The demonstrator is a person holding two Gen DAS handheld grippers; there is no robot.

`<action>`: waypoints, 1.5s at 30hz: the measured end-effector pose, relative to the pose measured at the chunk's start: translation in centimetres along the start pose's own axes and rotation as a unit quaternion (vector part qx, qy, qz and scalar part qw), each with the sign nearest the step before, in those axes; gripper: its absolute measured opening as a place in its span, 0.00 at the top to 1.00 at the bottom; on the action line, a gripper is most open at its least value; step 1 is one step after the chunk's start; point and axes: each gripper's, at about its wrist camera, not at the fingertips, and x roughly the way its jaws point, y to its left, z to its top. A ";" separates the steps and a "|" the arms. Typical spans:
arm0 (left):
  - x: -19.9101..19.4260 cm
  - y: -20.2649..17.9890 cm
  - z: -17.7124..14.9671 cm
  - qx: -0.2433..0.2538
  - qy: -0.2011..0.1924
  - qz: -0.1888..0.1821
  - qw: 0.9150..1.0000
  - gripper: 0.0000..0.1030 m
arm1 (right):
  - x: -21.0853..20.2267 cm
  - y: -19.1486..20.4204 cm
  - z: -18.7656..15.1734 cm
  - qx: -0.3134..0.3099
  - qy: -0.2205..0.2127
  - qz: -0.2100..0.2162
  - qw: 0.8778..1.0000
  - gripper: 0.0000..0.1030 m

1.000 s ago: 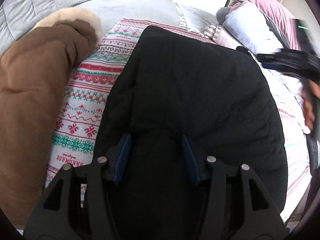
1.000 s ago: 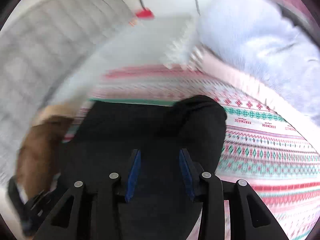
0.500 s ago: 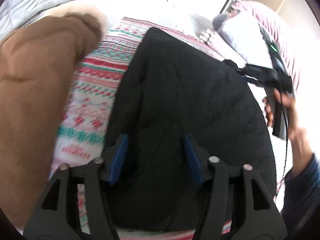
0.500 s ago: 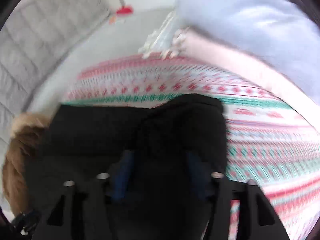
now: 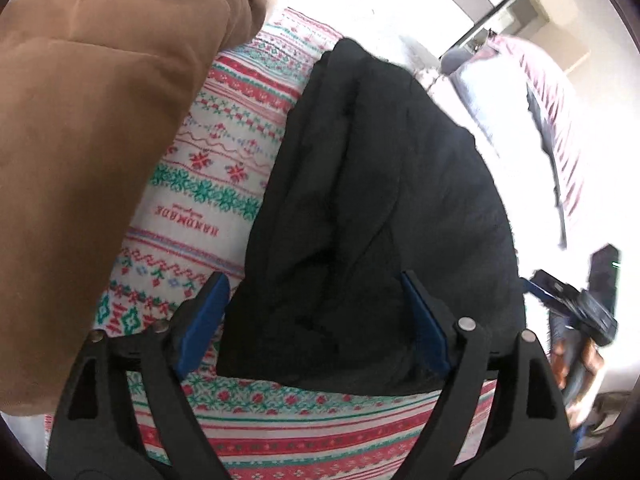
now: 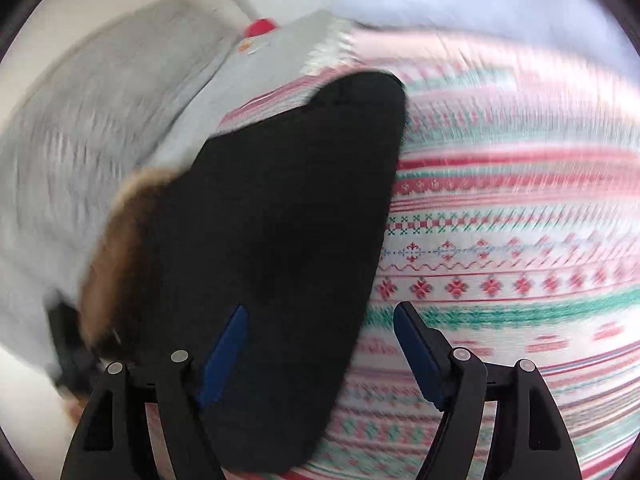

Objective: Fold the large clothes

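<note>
Black garment [image 5: 380, 200] lies on patterned blanket [image 5: 224, 152]; both tools opening, gripping nothing.

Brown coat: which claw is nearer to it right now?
Left. The left claw, jaws opening, sits over the near end of the black garment with the brown coat right beside it; the right claw, also opening, is at the garment's far edge.
</note>
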 end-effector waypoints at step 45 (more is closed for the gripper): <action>2.3 1.2 -1.4 -0.079 0.049 -0.066 0.994 0.00 | 9.9 -9.5 1.7 0.259 0.012 0.278 0.925 0.05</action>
